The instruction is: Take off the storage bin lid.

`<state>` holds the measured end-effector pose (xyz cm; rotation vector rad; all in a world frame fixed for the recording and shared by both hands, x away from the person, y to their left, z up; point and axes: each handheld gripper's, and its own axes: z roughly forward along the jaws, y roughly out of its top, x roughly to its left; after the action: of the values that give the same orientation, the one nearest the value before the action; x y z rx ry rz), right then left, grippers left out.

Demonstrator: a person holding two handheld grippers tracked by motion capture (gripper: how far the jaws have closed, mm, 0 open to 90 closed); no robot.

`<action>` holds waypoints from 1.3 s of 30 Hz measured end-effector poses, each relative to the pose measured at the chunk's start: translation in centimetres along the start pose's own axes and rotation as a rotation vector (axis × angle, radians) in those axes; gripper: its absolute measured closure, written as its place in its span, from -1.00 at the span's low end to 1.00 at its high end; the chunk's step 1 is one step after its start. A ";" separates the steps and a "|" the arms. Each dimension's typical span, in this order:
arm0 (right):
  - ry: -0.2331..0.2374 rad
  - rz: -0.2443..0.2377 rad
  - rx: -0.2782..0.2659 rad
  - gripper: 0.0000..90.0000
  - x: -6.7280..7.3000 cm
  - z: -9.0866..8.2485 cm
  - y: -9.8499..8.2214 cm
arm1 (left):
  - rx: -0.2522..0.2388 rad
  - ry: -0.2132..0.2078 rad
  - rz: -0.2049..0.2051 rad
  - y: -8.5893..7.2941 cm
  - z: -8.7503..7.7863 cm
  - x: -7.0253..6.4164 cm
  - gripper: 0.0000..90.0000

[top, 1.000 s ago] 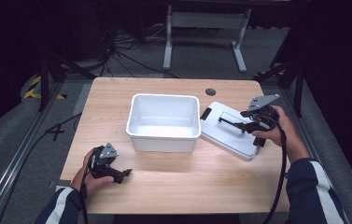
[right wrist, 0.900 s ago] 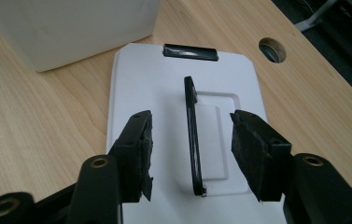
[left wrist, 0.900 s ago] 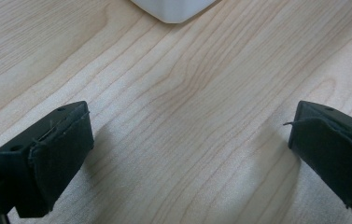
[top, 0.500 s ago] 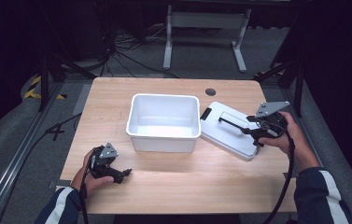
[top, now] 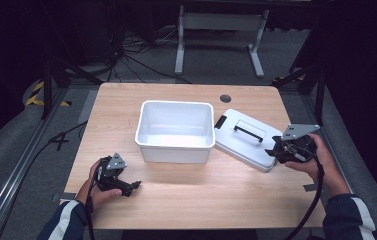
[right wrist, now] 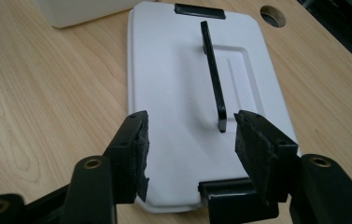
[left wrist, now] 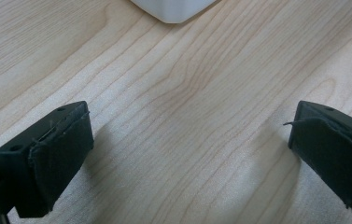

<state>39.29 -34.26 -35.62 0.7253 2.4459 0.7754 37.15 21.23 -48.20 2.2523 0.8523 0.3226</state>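
**Two open grippers, a white tub and its lid**

A wooden table (top: 186,200) holds a white plastic tub (top: 175,131) near its middle. The tub is open on top and looks empty inside. Just beside it, on the right, lies a white lid (top: 248,138), flat on the table and turned at a slant. The lid has a thin black handle (top: 248,132) on top and a black clip (top: 220,121) at the end near the tub; whether lid and tub touch is hard to tell.

The right gripper (right wrist: 190,140) sits at the lid's near end, low over it. Its jaws are apart, with the end of the handle between them, and they do not squeeze anything.

The left gripper (top: 131,186) rests low on the bare wood near the front left of the table, well apart from the tub. Its jaws are spread wide with only wood between them.

A round hole (top: 225,98) sits in the table behind the lid.
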 end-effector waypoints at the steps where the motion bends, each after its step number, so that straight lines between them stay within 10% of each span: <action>1: -0.004 0.005 0.000 -0.01 0.1 0.0 -0.3 | 0.000 0.000 0.000 0.0 0.0 0.0 -0.99; 16: -0.012 0.045 -0.032 -0.11 1.6 0.7 -4.8 | -0.001 -0.003 0.000 0.0 0.0 0.0 -0.99; 39: 0.019 0.270 -0.034 -0.38 3.0 2.4 -12.1 | -0.002 -0.003 0.005 0.0 0.0 0.0 -0.99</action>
<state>34.28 -39.98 -45.78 1.0538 2.3736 0.9251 37.20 21.24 -48.22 2.2532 0.8446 0.3227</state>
